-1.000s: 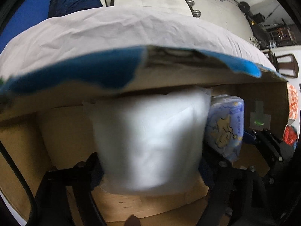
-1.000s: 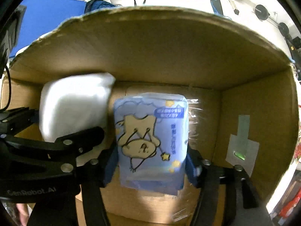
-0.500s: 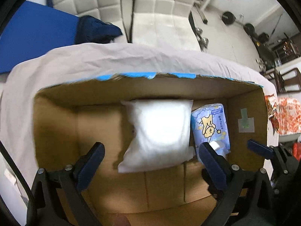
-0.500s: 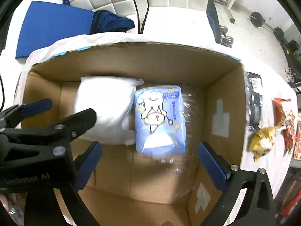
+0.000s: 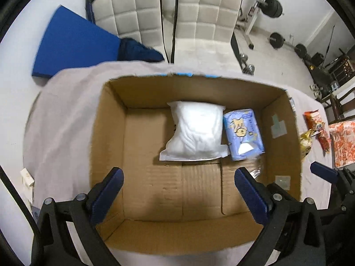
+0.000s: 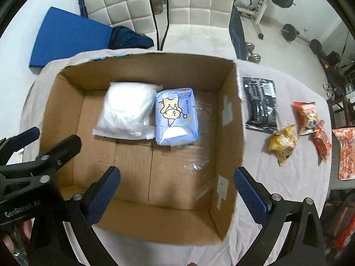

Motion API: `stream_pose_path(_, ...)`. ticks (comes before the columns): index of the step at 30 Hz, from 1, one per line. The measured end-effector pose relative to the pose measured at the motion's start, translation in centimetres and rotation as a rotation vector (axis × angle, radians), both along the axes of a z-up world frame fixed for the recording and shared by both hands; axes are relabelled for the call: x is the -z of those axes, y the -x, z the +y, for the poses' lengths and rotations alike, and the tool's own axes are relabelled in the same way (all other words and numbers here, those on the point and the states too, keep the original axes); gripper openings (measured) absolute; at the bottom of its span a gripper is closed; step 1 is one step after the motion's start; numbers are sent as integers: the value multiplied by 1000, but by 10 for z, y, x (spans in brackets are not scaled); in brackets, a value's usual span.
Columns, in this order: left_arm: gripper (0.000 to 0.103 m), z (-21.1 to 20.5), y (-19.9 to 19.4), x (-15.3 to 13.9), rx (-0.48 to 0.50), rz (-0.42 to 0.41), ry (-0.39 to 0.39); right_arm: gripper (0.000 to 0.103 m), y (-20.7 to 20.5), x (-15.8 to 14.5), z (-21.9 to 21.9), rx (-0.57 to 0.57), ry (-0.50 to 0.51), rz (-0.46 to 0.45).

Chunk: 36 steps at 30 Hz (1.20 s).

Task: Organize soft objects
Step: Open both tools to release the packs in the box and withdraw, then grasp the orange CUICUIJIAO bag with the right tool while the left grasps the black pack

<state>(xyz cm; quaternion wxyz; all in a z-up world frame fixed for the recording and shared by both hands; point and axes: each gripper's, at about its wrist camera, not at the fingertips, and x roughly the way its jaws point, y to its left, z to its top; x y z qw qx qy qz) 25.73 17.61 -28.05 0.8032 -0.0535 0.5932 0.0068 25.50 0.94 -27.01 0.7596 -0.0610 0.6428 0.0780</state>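
An open cardboard box (image 5: 106,146) (image 6: 228,119) stands on a cloth-covered table. On its floor a white soft pack (image 5: 197,130) (image 6: 127,109) lies beside a blue tissue pack with a cartoon print (image 5: 243,130) (image 6: 176,116), the two touching. My left gripper (image 5: 179,188) hangs open above the box, nothing between its blue pads. My right gripper (image 6: 176,188) is also open and empty, high over the box's near right part. The left gripper's black arms (image 6: 37,161) show at the left of the right wrist view.
On the cloth right of the box lie a black packet (image 6: 260,104), a yellow snack bag (image 6: 283,144) and red snack bags (image 6: 310,122). An orange patterned cloth (image 6: 346,155) sits at the far right. Chairs (image 5: 199,20), a blue mat (image 5: 73,44) and weights stand beyond the table.
Both grippers let go of their packs, opened wide and rose out of the box. The white pack and the blue pack now lie on the box floor.
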Motion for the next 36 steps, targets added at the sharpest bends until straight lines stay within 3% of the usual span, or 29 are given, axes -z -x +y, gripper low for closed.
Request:
stream_pose_path(11, 102, -10, 60, -75, 8, -125, -30, 103, 60, -66, -21, 0, -60, -68)
stream_pose_path(24, 102, -39, 92, -113, -10, -148, -2, 103, 92, -115, -54, -15, -163, -89)
stream_pose_path(31, 102, -94, 67, -129, 37, -158, 91, 103, 72, -126, -144, 83, -169, -75)
stream_pose_path(36, 102, -162, 11, -117, 108, -113, 144, 103, 28, -124, -236, 192, -99, -80)
